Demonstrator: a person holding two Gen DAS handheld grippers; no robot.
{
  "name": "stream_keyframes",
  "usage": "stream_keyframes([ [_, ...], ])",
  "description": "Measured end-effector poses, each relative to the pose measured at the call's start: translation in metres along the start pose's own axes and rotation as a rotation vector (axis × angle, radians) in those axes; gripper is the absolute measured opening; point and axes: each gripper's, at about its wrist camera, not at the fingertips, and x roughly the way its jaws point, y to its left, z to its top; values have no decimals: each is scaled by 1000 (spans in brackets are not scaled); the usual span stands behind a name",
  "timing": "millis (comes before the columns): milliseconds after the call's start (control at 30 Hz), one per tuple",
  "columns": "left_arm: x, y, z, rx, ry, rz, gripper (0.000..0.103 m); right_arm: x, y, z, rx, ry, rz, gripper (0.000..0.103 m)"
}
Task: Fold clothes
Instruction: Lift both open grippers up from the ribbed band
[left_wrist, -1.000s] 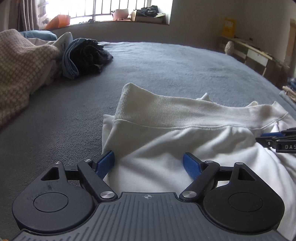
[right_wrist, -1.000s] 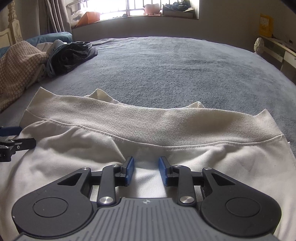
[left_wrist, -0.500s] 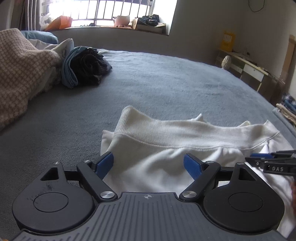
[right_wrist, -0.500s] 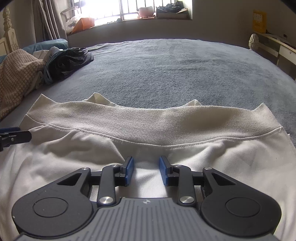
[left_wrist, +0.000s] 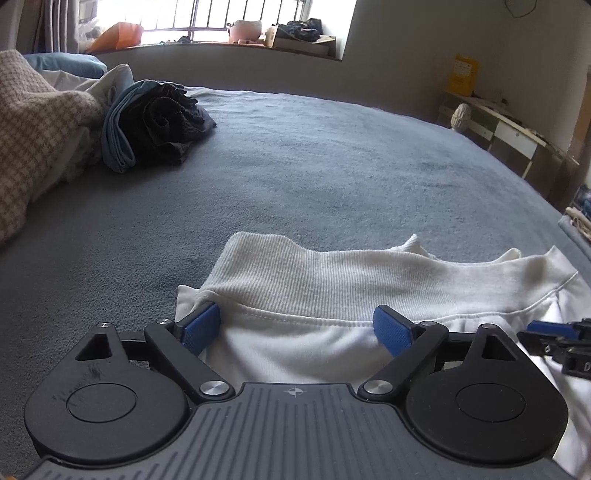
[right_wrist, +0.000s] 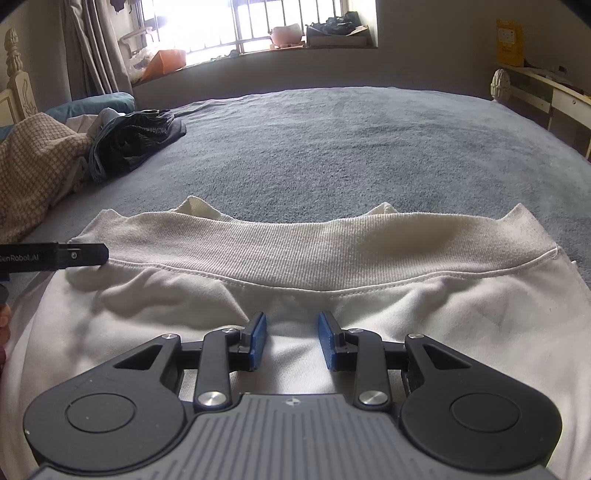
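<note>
A white sweatshirt (right_wrist: 295, 295) lies flat on the near part of the grey bed (right_wrist: 332, 147), ribbed hem on its far side. The left gripper (left_wrist: 297, 326) has just been opening and stands wide at the hem's left corner (the cloth lies loose between its pads). The right gripper (right_wrist: 292, 338) is narrow, gripping nothing. Dark clothes (left_wrist: 155, 125) lie far left.

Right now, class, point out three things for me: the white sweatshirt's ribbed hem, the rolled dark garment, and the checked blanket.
ribbed hem (right_wrist: 314, 247): right wrist view, middle of the ribbed band.
rolled dark garment (left_wrist: 162, 122): left wrist view, centre of the dark roll.
checked blanket (left_wrist: 33, 133): left wrist view, its beige checked top.
</note>
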Motion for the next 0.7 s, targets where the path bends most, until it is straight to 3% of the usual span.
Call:
stream_keyframes([
  [133, -1, 2, -1, -6, -3, -5, 91, -22, -29, 12, 71, -80, -61, 39],
  [233, -2, 2, -2, -5, -8, -1, 91, -33, -70, 24, 141, -118, -181, 39],
  [300, -1, 1, -2, 1, -11, 4, 91, -34, -95, 26, 178, -107, -271, 39],
  [400, -1, -2, -3, 15, -12, 11, 91, -15, -130, 13, 217, -2, -358, 38],
  [467, 0, -3, -3, 26, -10, 16, 91, -9, -143, 2, 217, 0, -349, 38],
  [600, -9, -4, 1, 40, -7, 18, 90, -18, -134, 11, 182, 11, -359, 38],
  [700, -28, -7, 4, 50, -48, 10, 90, -38, -122, 20, 211, -9, -269, 38],
])
